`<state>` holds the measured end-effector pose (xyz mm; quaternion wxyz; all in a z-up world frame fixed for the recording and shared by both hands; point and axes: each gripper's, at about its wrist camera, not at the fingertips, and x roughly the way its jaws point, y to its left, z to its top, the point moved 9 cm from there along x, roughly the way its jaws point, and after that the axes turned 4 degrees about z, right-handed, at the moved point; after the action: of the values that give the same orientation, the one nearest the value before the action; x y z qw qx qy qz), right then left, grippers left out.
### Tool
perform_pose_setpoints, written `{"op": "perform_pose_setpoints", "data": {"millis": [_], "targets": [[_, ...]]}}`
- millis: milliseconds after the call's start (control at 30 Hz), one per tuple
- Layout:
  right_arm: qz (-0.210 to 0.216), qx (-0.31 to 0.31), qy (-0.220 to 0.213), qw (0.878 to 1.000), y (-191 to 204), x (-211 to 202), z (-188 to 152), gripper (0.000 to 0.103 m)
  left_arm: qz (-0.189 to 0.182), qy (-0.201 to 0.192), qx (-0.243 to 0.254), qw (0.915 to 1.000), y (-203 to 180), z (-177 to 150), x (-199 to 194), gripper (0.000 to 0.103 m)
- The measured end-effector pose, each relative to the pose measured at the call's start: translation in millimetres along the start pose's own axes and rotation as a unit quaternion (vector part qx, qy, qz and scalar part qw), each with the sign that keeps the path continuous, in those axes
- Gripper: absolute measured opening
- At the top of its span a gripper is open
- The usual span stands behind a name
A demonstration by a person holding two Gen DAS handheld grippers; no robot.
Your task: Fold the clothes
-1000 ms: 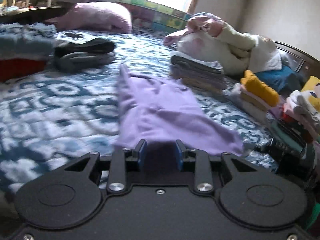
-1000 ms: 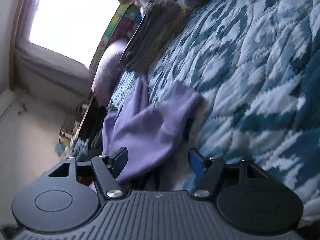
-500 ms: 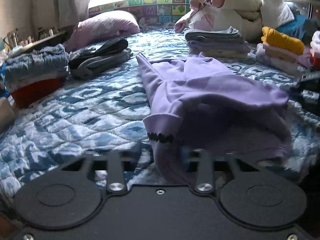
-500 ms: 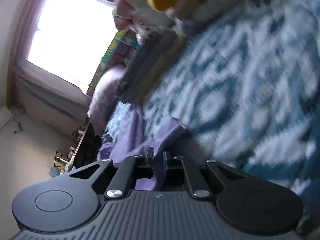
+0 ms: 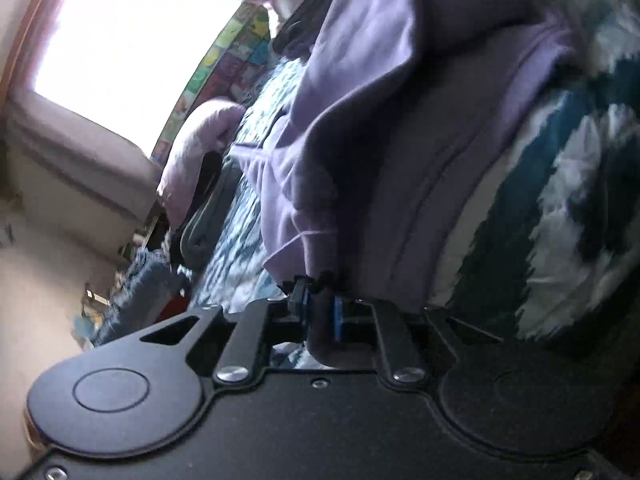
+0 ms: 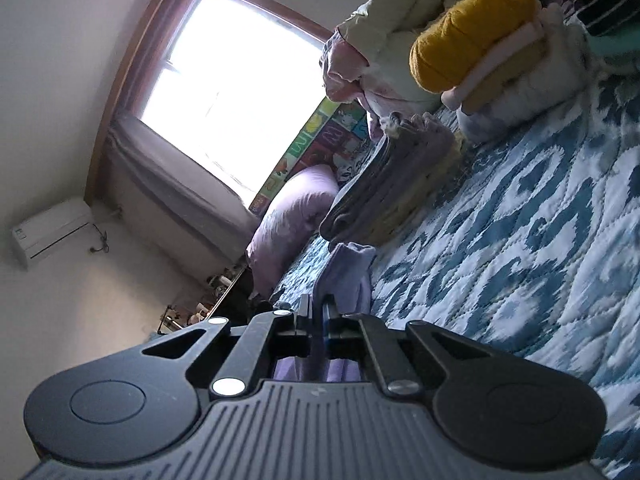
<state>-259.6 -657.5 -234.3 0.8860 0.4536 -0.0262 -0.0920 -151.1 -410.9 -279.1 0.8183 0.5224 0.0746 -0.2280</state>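
Observation:
A lilac garment (image 5: 360,140) lies crumpled on the blue-and-white quilt (image 5: 560,200). In the left wrist view my left gripper (image 5: 318,300) is rolled onto its side at the garment's near edge. Its jaws are closing, and a fold of the lilac cloth is pinched between the blue pads (image 5: 338,316). In the right wrist view my right gripper (image 6: 318,312) is shut on another part of the lilac garment (image 6: 348,272). That cloth bunches up past the fingertips and hangs below them, just off the quilt (image 6: 520,260).
A folded grey and lilac stack (image 6: 392,184) sits beyond the right gripper. Farther back are a yellow folded piece (image 6: 472,28) on pale ones and a heap of loose laundry (image 6: 392,40). A pink pillow (image 6: 296,208) lies under the window (image 6: 232,80). Dark folded clothes (image 5: 200,216) are at the left.
The left gripper sank to the garment's near edge, rolled sideways and closed on the cloth. The right gripper's wide jaws shut on the lilac cloth, and it rose a little.

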Motion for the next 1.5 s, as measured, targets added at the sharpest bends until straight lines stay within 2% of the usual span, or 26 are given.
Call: {"op": "perform_pose_setpoints", "data": {"millis": [100,167,233,300,367,467,500,533,600,633,667,700,733,800,833,900,933,1000,1067,1133,1200,1267,1367,1400,1433,1500], "targets": [[-0.019,0.006,-0.001,1.0,-8.9,0.1,2.4,0.006,-0.011,-0.007,0.008,0.9999,3.6,-1.6,0.4,0.007],[-0.022,0.012,-0.004,1.0,-11.1,-3.4,1.2,0.006,-0.031,-0.011,-0.011,0.9994,10.6,-4.1,-0.2,0.008],[-0.023,0.013,0.0,1.0,-11.2,-2.3,-0.6,0.006,-0.067,-0.003,-0.044,0.9967,26.8,-9.1,-4.4,0.012],[-0.025,0.018,0.01,0.999,-13.2,1.1,-5.8,0.006,-0.111,0.003,-0.091,0.9897,48.9,-13.6,-14.0,0.028],[-0.03,0.021,0.018,0.999,-15.0,2.2,-10.1,0.006,-0.144,0.003,-0.135,0.9804,74.0,-18.2,-24.8,0.028],[-0.034,0.029,0.024,0.999,-18.2,3.4,-11.9,0.006,-0.142,0.008,-0.209,0.9676,109.3,-27.9,-34.2,0.028],[-0.034,0.033,0.022,0.999,-19.1,3.3,-11.4,0.006,-0.138,0.013,-0.242,0.9604,119.0,-31.0,-33.8,0.028],[-0.034,0.036,0.02,0.999,-19.7,3.1,-10.8,0.006,-0.139,0.021,-0.282,0.9492,125.1,-32.8,-31.4,0.028],[-0.032,0.037,0.019,0.999,-19.6,2.6,-10.4,0.006,-0.142,0.038,-0.362,0.9205,135.7,-35.6,-25.9,0.022],[-0.03,0.036,0.018,0.999,-18.3,2.4,-10.5,0.006,-0.149,0.043,-0.401,0.9029,138.8,-33.5,-20.6,0.021],[-0.028,0.031,0.017,0.999,-16.3,1.7,-10.5,0.006,-0.158,0.043,-0.426,0.8896,136.4,-27.6,-17.2,0.02],[-0.027,0.026,0.017,0.999,-14.1,0.9,-10.4,0.006,-0.165,0.041,-0.438,0.8826,132.1,-23.2,-13.7,0.02],[-0.027,0.023,0.015,0.999,-13.0,-0.4,-9.9,0.006,-0.169,0.04,-0.44,0.8813,125.7,-16.3,-10.1,0.019],[-0.027,0.019,0.011,0.999,-11.0,-3.1,-8.9,0.006,-0.181,0.039,-0.423,0.8873,106.3,-5.6,-1.4,0.019],[-0.024,0.02,0.008,0.999,-10.5,-4.6,-7.7,0.006,-0.188,0.047,-0.403,0.8945,89.6,-3.8,6.4,0.019],[-0.019,0.022,0.002,1.0,-9.6,-7.6,-5.2,0.006,-0.197,0.066,-0.346,0.915,51.7,-7.3,16.7,0.019],[-0.019,0.022,0.002,1.0,-10.0,-8.3,-4.7,0.006,-0.179,0.049,-0.317,0.9299,43.8,-5.6,14.1,0.019],[-0.022,0.023,0.005,0.999,-11.7,-8.7,-4.5,0.006,-0.167,0.041,-0.295,0.9399,42.9,-1.0,8.6,0.019],[-0.027,0.023,0.011,0.999,-14.2,-8.4,-5.0,0.006,-0.187,0.048,-0.296,0.9354,49.5,1.0,8.1,0.019],[-0.031,0.025,0.017,0.999,-16.7,-7.9,-5.4,0.006,-0.212,0.043,-0.311,0.9254,69.6,5.8,5.0,0.019],[-0.033,0.028,0.023,0.999,-19.2,-7.3,-5.7,0.006,-0.217,0.026,-0.343,0.9136,97.3,12.3,7.4,0.019],[-0.026,0.032,0.023,0.999,-19.0,-8.6,-4.7,0.006,-0.206,0.014,-0.372,0.9052,128.0,21.0,22.1,0.019],[-0.009,0.027,0.023,0.999,-12.5,-9.9,-3.2,0.006,-0.183,0.012,-0.381,0.9064,152.8,36.9,65.8,0.019],[-0.007,0.024,0.025,0.999,-11.1,-10.0,-3.4,0.006,-0.181,0.017,-0.389,0.9034,157.1,41.0,84.6,0.019],[-0.004,0.025,0.026,0.999,-10.4,-10.1,-4.0,0.006,-0.181,0.023,-0.398,0.8991,161.1,45.2,104.1,0.019],[0.001,0.029,0.028,0.999,-9.9,-10.2,-4.8,0.006,-0.194,0.039,-0.439,0.8763,165.8,50.0,141.5,0.019]]}}
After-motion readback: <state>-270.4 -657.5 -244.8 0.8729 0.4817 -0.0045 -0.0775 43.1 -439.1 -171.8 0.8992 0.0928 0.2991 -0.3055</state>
